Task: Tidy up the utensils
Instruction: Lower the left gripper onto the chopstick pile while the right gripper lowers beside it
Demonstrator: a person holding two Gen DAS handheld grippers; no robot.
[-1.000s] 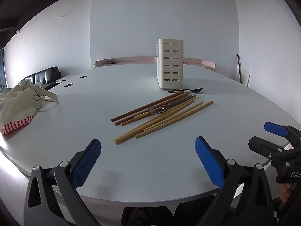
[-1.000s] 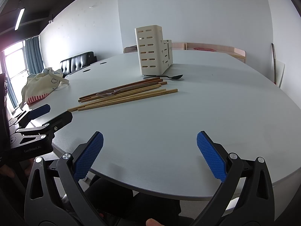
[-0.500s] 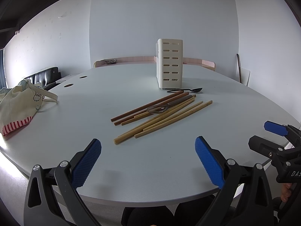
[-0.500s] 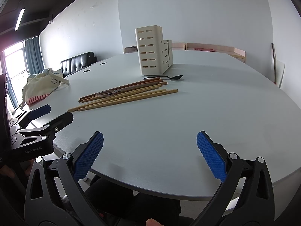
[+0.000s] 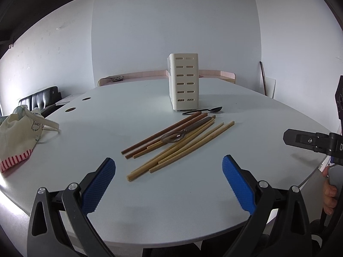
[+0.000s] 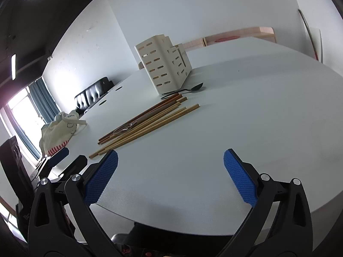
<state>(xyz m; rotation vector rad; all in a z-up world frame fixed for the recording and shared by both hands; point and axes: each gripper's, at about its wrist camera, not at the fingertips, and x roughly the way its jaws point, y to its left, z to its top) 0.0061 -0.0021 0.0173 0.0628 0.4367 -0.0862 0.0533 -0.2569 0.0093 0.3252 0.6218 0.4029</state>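
Note:
Several wooden chopsticks [image 5: 175, 143] [image 6: 148, 122], light and dark, lie in a loose bundle mid-table with a clear spoon [image 5: 173, 136] on top. A dark spoon [image 5: 203, 110] [image 6: 186, 89] lies beside the cream slotted utensil holder [image 5: 184, 81] [image 6: 163, 64] behind them. My left gripper [image 5: 168, 184] is open and empty, just short of the near chopstick ends. My right gripper [image 6: 170, 176] is open and empty over the table's near edge, right of the bundle; its body shows in the left wrist view [image 5: 310, 141].
The round white table [image 5: 246, 128] [image 6: 257, 107] holds a cream cloth bag with a red-striped hem [image 5: 19, 135] [image 6: 57, 135] at the left. A black sofa [image 5: 38, 98] stands beyond the table, and a pink ledge [image 5: 214, 72] runs along the back wall.
Both grippers have moved forward over the table towards the chopsticks. The right gripper has also tilted, so its view is rolled. The utensils have not moved.

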